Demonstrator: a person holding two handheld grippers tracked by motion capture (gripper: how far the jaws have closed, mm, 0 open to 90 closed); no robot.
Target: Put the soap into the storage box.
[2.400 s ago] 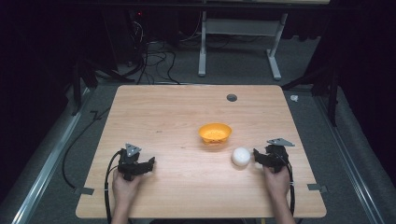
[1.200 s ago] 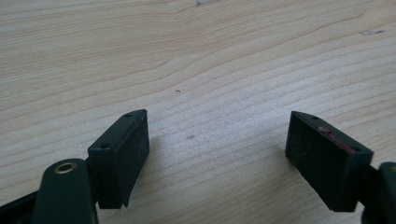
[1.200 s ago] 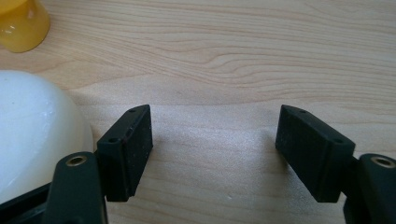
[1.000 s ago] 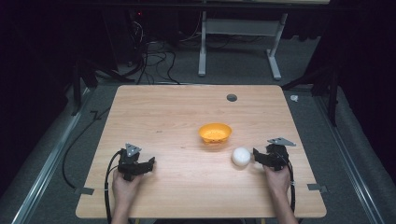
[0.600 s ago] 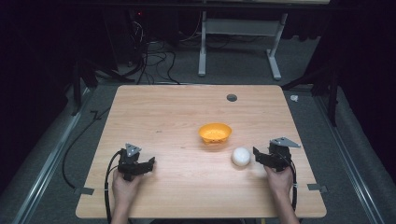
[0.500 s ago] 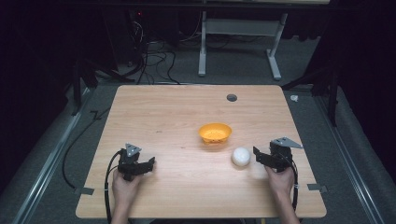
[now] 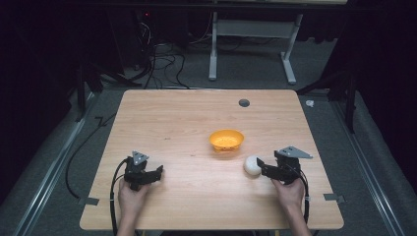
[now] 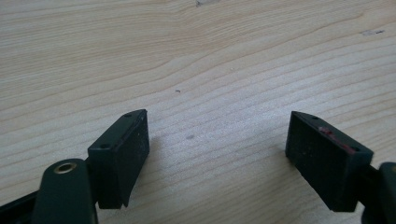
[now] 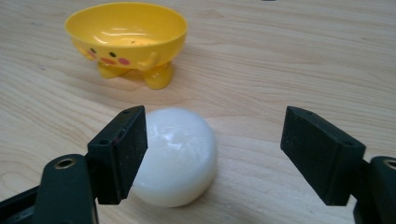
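While the right gripper (image 9: 212, 144) hangs low over the pale wooden table (image 7: 167, 123), its jaws have just been opening and now stand about half wide, with the glossy white egg-shaped ball (image 9: 180, 156) lying on the wood between them, crowding the left-hand finger (image 9: 120, 151) and well clear of the other, pressed by neither. Beyond the fingertips, up and to the left, stands the small yellow plastic bowl on little feet with a chick face (image 9: 126, 39), empty. I'd call this the approach before the pick. Next the jaws should centre on the ball and close gently, since it looks apt to roll. The left gripper (image 8: 217, 154) rests wide open over bare wood.
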